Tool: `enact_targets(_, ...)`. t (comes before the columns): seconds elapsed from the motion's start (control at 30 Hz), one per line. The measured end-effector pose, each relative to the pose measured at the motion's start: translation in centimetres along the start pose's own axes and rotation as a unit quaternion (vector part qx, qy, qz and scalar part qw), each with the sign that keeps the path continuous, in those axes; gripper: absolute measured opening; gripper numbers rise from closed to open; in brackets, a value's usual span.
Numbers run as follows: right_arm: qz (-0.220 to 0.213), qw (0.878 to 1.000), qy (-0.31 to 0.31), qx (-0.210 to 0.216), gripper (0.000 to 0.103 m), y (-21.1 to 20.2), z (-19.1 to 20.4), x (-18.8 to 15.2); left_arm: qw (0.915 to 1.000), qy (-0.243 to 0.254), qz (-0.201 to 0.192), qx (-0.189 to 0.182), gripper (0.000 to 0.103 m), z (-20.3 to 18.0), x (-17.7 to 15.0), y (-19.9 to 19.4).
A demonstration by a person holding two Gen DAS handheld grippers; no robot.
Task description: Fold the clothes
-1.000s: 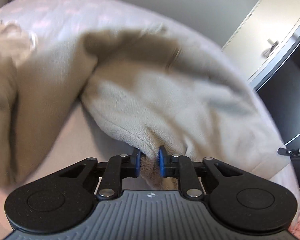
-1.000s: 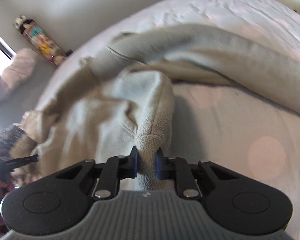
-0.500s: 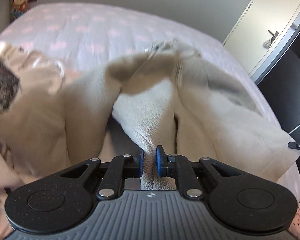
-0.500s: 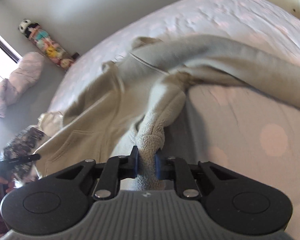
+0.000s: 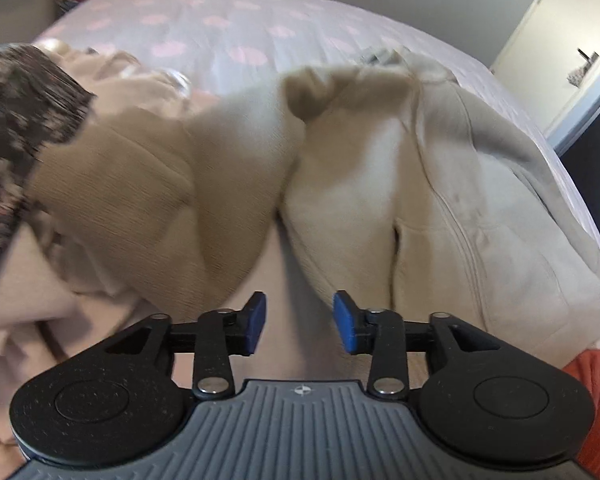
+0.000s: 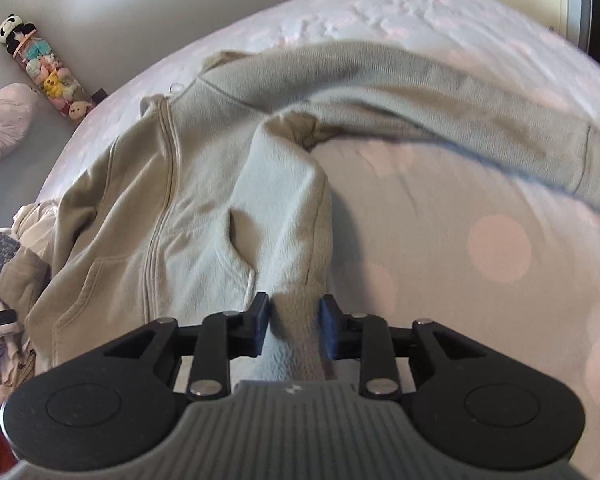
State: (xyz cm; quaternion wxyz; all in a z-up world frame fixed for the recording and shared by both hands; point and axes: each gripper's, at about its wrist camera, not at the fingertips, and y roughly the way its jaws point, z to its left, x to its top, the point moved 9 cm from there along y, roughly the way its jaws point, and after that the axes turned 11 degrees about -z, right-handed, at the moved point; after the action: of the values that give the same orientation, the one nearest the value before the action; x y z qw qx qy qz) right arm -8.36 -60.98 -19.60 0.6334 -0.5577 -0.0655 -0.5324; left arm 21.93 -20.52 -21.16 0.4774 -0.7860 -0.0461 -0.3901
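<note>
Pink-dotted bedding covers the bed (image 6: 480, 216) on which everything lies, with a grey wall behind and a tube of plush toys (image 6: 44, 68) standing at the far left corner in the right wrist view. At the left of that view a heap of other clothes (image 6: 8, 256) sits by the bed's edge, one dark patterned piece among pale ones. Next to it the beige zip hoodie (image 6: 172, 208) is spread front up, zip closed, its bottom hem toward the cameras; one sleeve (image 6: 440, 96) stretches away to the right across the cover. No fold looks made: the body is laid out but rumpled, the near side panel is humped up in a ridge, and the sleeves have yet to be brought in, so I judge the task to be at its laying-out stage with all of the folding left. The left gripper (image 5: 299, 322) has its fingers wide apart and holds nothing; bare bedding shows between them and the hoodie's hem lies just beyond. The right gripper (image 6: 294, 326) also has its fingers spread, and the hem's fleecy corner lies loosely in the gap, perhaps brushing the left pad but not pinched.
</note>
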Motion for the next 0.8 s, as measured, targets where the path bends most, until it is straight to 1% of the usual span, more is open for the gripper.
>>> enact_targets(0.07, -0.018, 1.0, -0.006, 0.004, 0.037, 0.1, 1.1, 0.6, 0.9994, 0.006, -0.02, 0.029, 0.045, 1.4, 1.1, -0.6)
enact_targets(0.13, -0.037, 0.999, -0.012, 0.008, 0.042, 0.2, 2.1, 1.1, 0.9979, 0.005, -0.029, 0.057, 0.049, 2.8, 2.3, -0.5)
enact_targets(0.27, -0.074, 0.997, -0.024, 0.016, 0.045, 0.4, 4.3, 2.2, 0.9949, 0.006, -0.047, 0.089, 0.051, 4.8, 5.4, -0.3)
enact_targets(0.3, -0.082, 0.996, -0.027, 0.019, 0.05, 0.5, 4.9, 2.4, 0.9935, 0.01, -0.052, 0.1, 0.055, 5.4, 6.4, -0.2)
enact_targets(0.33, -0.083, 0.996, -0.029, 0.027, 0.054, 1.0, 6.0, 2.2, 0.9919, 0.012, -0.055, 0.113, 0.057, 6.0, 7.3, -0.1)
enact_targets(0.4, -0.084, 0.995, -0.028, 0.042, 0.055, 2.2, 7.9, 1.5, 0.9887, 0.014, -0.059, 0.137, 0.057, 7.2, 9.0, 0.3)
enact_targets(0.5, -0.073, 0.995, -0.007, 0.066, 0.057, 3.9, 10.1, 0.0, 0.9861, 0.014, -0.044, 0.16, 0.06, 9.1, 10.5, 1.8)
enact_targets(0.6, -0.057, 0.996, 0.005, 0.074, 0.057, 5.7, 11.3, -1.7, 0.9855, 0.015, -0.01, 0.169, 0.06, 10.8, 10.6, 4.3)
enact_targets(0.67, -0.047, 0.996, 0.006, 0.073, 0.057, 6.7, 11.4, -2.6, 0.9853, 0.011, 0.013, 0.17, 0.06, 11.6, 10.0, 5.7)
enact_targets(0.77, -0.034, 0.997, 0.009, 0.067, 0.058, 8.0, 11.0, -3.9, 0.9872, -0.023, 0.036, 0.154, 0.06, 12.4, 8.1, 7.5)
enact_targets(0.8, -0.03, 0.998, 0.014, 0.06, 0.058, 8.5, 10.6, -4.2, 0.9875, -0.023, 0.034, 0.153, 0.055, 12.4, 7.8, 7.7)
